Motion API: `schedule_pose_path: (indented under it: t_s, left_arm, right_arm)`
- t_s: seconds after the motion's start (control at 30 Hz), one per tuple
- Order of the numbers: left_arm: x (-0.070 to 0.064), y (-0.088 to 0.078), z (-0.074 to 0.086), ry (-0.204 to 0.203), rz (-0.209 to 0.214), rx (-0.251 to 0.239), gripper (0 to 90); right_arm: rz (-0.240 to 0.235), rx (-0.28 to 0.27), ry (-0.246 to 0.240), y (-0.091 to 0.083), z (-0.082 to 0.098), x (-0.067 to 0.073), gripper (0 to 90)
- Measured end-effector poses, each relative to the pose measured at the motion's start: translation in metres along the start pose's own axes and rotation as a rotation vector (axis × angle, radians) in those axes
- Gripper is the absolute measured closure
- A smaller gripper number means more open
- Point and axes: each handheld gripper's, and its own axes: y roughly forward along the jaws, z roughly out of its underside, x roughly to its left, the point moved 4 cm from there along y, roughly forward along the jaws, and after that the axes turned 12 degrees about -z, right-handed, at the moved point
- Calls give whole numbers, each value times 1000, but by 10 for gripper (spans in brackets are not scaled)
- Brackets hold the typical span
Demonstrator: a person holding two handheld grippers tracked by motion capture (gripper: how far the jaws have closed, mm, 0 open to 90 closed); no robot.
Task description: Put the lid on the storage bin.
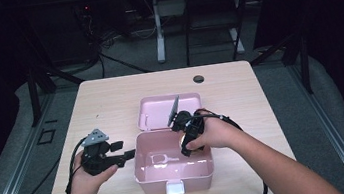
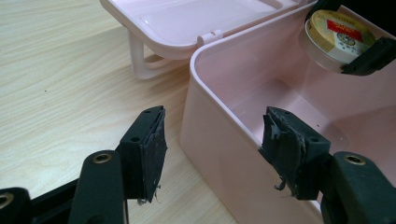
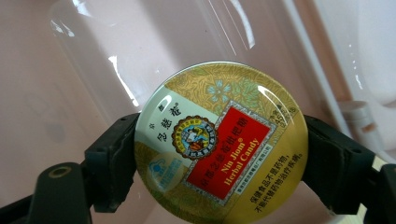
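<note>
Right gripper view: the right tool (image 3: 219, 154) grips a round candy tin (image 3: 220, 142) by its rim, one jaw pressed to each side, label facing the camera, above the pink interior of the box (image 3: 56, 93). Left gripper view: the left tool (image 2: 212, 140) stands released, its jaws spread astride the near wall of the box (image 2: 210, 116), one pad outside, one inside; whether either pad touches the wall cannot be told. Farther off, the tin (image 2: 334, 37) hangs over the far part of the cavity. High view: the box (image 1: 175, 177) sits on the counter (image 1: 109, 95), its lid (image 1: 159, 110) folded back; the left tool (image 1: 130, 155) is at the box's left wall and the right tool (image 1: 185, 138) is over its right rear.
</note>
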Motion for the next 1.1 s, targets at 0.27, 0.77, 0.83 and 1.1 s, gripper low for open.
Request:
schedule_pose_path:
  t_s: [0.27, 0.77, 0.83, 1.1]
  left_arm:
    - [0, 0, 0, 2, 0, 2, 394]
    - [0, 0, 0, 1, 0, 1, 394]
    - [0, 0, 0, 1, 0, 1, 394]
    - [-1, 1, 0, 1, -1, 1, 394]
  right_arm:
    - [-5, 18, -2, 10, 1, -1, 197]
    - [-15, 43, 2, 26, 5, -3, 197]
    - [-17, 41, 4, 26, 5, -4, 196]
    - [-18, 39, 5, 31, 8, -6, 197]
